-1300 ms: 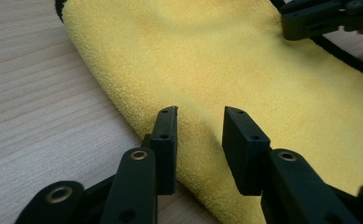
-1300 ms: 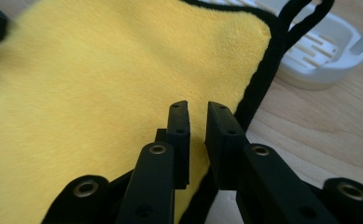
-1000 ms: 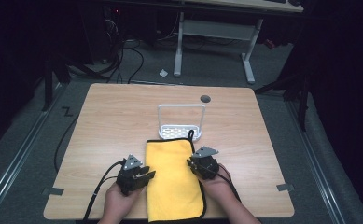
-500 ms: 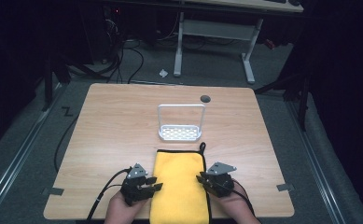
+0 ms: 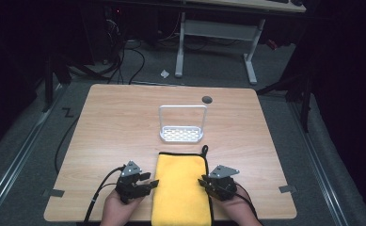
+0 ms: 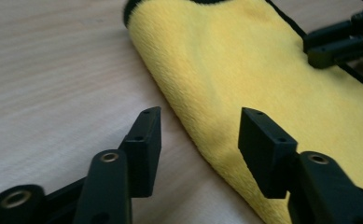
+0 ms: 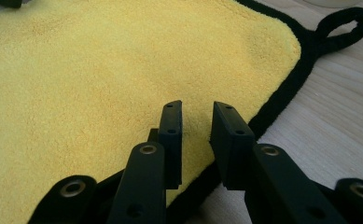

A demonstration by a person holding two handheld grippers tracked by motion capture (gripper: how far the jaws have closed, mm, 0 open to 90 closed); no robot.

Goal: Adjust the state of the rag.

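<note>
Since a second ago, the yellow towel [image 5: 180, 190] has been folded narrower and both grippers have been drawn toward the table's [image 5: 124, 122] near edge. It lies flat between them, before the white rack [image 5: 182, 126]. The left gripper's [image 5: 147, 182] jaws have just been opening and stand wide astride the towel's folded edge, unpressed. The right gripper's [image 5: 204, 182] jaws are narrowly parted over the black-trimmed edge, gripping nothing.

Left claw [image 5: 148, 182], right claw [image 5: 205, 181]: black, brass-ringed screw holes, grey three-cornered top plates, black trailing cables.
</note>
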